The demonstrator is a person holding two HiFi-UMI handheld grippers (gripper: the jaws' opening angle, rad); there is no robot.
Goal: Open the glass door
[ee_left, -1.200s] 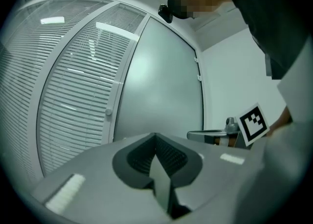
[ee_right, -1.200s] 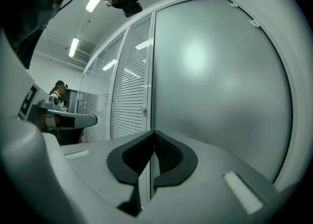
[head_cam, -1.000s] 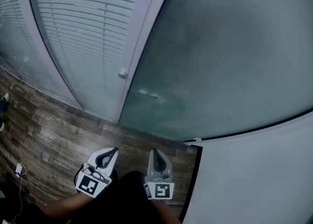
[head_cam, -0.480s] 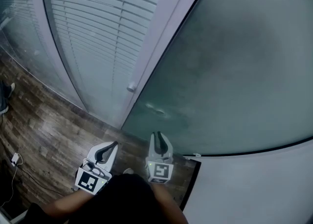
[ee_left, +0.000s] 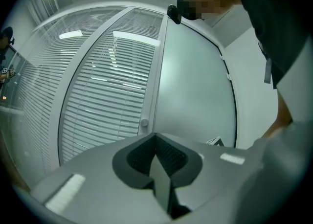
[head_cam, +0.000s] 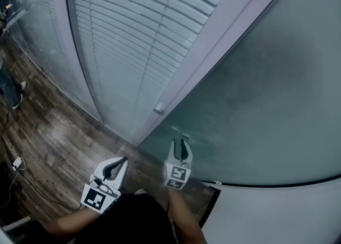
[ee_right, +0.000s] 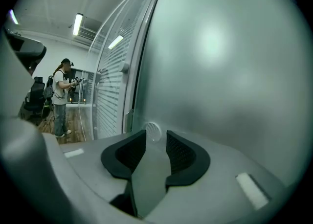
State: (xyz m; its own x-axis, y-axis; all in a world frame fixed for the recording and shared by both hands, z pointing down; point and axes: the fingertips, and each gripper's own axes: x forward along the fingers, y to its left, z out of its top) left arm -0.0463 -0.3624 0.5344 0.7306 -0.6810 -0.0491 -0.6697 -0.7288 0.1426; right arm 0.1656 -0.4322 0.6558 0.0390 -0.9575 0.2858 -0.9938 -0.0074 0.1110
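Observation:
The frosted glass door (head_cam: 266, 88) fills the right of the head view, with a pale frame (head_cam: 213, 51) along its left edge and a small round knob (head_cam: 158, 109) on that frame. My right gripper (head_cam: 181, 143) is held up close to the glass near its lower left corner. Its jaws have just been opening and stand open, with nothing between them. In the right gripper view a small round fitting (ee_right: 152, 129) on the glass door (ee_right: 220, 71) sits just ahead of the right gripper (ee_right: 156, 137). My left gripper (head_cam: 121, 162) hangs back over the floor, shut and empty; the left gripper view shows the left gripper (ee_left: 156, 136) facing the knob (ee_left: 144, 123).
A glass wall with slatted blinds (head_cam: 122, 40) runs left of the door. Dark wooden floor (head_cam: 48, 141) lies below, with a cable and plug (head_cam: 17, 163) on it. A white wall panel (head_cam: 282, 216) stands at the lower right. A person (ee_right: 61, 98) stands far off to the left.
My right gripper has gone forward to the glass and its jaws have parted. The door and blinds now look closer. The left gripper has hardly shifted and stays shut.

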